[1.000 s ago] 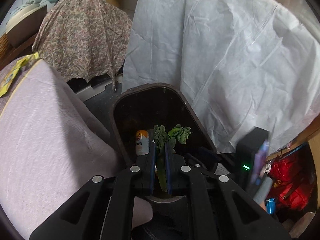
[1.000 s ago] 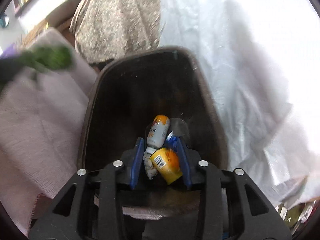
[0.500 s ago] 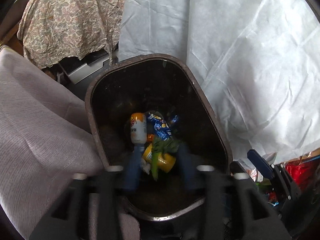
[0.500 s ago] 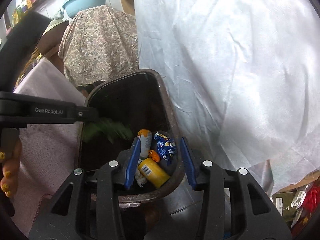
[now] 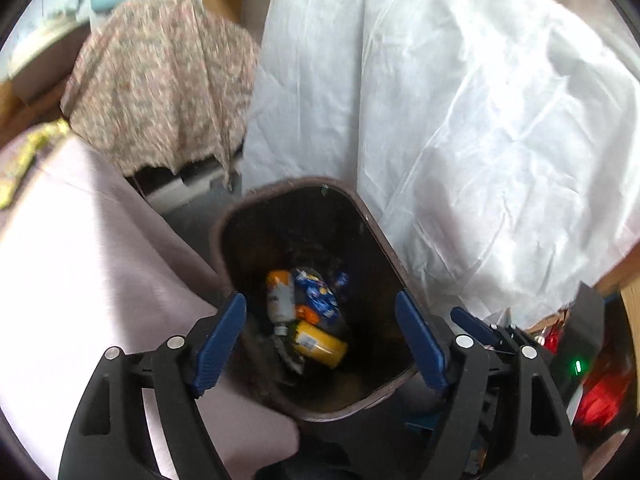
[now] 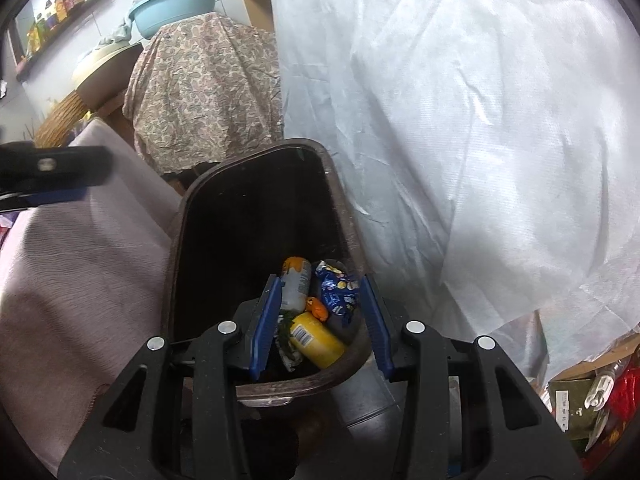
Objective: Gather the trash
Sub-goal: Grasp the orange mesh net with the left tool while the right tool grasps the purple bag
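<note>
Brown bin (image 5: 384, 240) sat directly below both claws; left claw (image 5: 320, 344) was opening, nothing between its jaws; right claw (image 6: 320, 320) half-open, empty, nearer the rim.

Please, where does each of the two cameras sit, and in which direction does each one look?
Left wrist: on the left gripper, looking steeply down into the brown bin; its blue fingers are opening, nothing between them.
Right wrist: on the right gripper, looking down over the bin's near rim; its fingers are apart, holding nothing.
Both show the bin, the yellow can, the white sheet and the patterned cloth.
</note>
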{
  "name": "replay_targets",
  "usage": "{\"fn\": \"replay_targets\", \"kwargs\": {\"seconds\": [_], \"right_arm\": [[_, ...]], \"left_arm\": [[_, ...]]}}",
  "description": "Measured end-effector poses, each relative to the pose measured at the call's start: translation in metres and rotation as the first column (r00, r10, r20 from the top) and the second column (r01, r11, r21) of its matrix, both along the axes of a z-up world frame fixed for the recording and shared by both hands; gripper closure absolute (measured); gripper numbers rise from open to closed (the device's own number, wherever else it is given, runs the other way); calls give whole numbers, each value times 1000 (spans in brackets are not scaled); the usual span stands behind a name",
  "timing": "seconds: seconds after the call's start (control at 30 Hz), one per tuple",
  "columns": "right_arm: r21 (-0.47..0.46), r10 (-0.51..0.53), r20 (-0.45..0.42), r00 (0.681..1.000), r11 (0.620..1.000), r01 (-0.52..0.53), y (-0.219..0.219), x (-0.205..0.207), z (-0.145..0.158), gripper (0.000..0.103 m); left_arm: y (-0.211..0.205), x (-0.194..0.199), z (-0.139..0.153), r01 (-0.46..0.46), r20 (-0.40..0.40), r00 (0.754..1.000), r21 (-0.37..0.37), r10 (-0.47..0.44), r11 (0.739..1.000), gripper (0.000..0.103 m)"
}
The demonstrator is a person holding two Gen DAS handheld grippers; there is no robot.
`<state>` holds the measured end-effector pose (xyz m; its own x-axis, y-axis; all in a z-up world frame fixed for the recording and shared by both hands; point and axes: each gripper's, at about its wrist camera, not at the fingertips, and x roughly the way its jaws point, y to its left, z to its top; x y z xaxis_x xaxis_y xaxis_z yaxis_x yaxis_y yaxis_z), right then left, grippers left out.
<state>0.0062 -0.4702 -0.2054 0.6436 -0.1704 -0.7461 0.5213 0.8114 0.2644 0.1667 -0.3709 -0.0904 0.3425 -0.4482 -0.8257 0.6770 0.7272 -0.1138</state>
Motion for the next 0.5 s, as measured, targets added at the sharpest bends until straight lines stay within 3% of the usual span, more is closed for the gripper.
{"fn": "replay_targets", "kwargs": {"seconds": [0.27, 0.5], "right_arm": [[16, 53, 51, 997, 998, -54, 22, 10, 25, 60], [15, 141, 108, 984, 990, -144, 55, 23, 56, 60]], "left_arm": [[74, -19, 38, -30, 116, 992, -82, 39, 996, 20], [162, -20, 52, -170, 178, 966, -114, 189, 979, 21]]}}
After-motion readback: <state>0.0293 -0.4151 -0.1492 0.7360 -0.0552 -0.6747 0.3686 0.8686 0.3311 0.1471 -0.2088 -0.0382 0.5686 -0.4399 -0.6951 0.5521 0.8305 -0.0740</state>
